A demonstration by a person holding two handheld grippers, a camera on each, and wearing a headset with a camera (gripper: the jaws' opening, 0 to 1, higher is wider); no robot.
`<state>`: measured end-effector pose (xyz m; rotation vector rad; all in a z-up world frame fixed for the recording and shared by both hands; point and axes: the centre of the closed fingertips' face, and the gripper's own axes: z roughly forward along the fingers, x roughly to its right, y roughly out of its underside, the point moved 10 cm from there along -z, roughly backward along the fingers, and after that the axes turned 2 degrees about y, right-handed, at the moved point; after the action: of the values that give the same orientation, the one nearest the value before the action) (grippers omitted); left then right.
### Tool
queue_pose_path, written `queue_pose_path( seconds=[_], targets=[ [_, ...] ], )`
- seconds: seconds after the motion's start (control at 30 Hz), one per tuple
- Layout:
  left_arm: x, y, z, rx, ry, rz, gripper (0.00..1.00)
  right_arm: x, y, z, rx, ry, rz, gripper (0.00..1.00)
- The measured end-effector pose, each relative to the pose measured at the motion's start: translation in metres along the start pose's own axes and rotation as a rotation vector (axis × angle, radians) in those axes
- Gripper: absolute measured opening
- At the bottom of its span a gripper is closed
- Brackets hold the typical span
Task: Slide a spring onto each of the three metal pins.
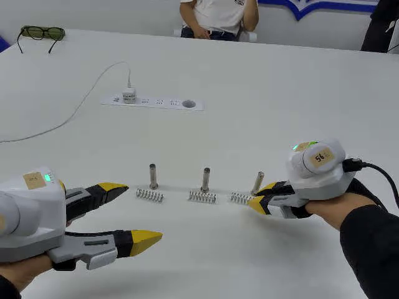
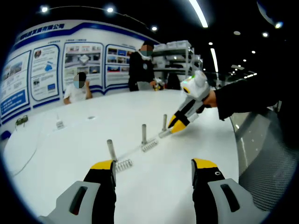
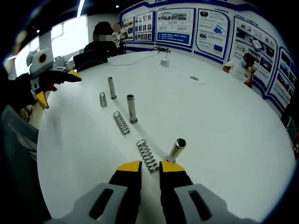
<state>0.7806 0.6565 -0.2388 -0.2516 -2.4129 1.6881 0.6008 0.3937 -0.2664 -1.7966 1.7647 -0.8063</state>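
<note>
Metal pins in a row of three on the white table [image 1: 293, 93], told from the head view: left pin [image 1: 153, 176] and middle pin [image 1: 206, 179] upright, right pin [image 1: 257, 182] tilted. Just in front of each, one coil lying flat, none on its pin: left spring [image 1: 149, 195], middle spring [image 1: 202, 197], right spring [image 1: 240, 198]. Right gripper [image 1: 254, 203] low over the table at the right spring's end, yellow-tipped jaws set almost together with a slim gap. In its own view, the near end of that spring right at the gap and the tilted pin just beside one tip; gripping the coil or merely touching it, impossible to tell. Left gripper [image 1: 140, 212] apart from the row's left end, jaws spread wide, nothing between them. Same wide stance in the left gripper view, with the left pin and left spring just ahead of one jaw. Farther back, a white power strip [image 1: 153, 101] with a plug [image 1: 129, 95] and a thin cable [image 1: 75, 112]. Dark glasses [image 1: 40, 32] near the far left corner, and a seated person [image 1: 215, 15] at the far edge.
</note>
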Motion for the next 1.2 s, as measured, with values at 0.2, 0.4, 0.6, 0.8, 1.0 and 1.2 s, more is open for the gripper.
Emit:
queue_pose_path(
  seconds=[0.2,0.4,0.6,0.8,1.0,1.2],
  targets=[
    [0.002,0.002,0.001,-0.007,0.001,-0.008,0.66,0.002,0.002,0.006,-0.015,-0.022,-0.025,0.16],
    [0.003,0.003,0.003,-0.012,0.003,-0.011,0.66,0.003,0.005,0.009,-0.033,-0.039,-0.044,0.15],
    [0.005,0.002,0.005,-0.016,0.01,-0.01,0.65,0.003,0.003,0.01,-0.036,-0.039,-0.034,0.13],
    [0.008,0.002,0.007,-0.018,0.02,-0.003,0.65,0.0,0.005,0.007,-0.047,-0.044,-0.025,0.13],
    [0.014,0.001,0.013,-0.029,0.053,0.015,0.63,-0.006,0.004,0.0,-0.047,-0.061,-0.034,0.12],
    [0.022,0.001,0.024,-0.039,0.097,0.038,0.61,-0.016,0.004,-0.012,-0.049,-0.087,-0.054,0.12]
  ],
)
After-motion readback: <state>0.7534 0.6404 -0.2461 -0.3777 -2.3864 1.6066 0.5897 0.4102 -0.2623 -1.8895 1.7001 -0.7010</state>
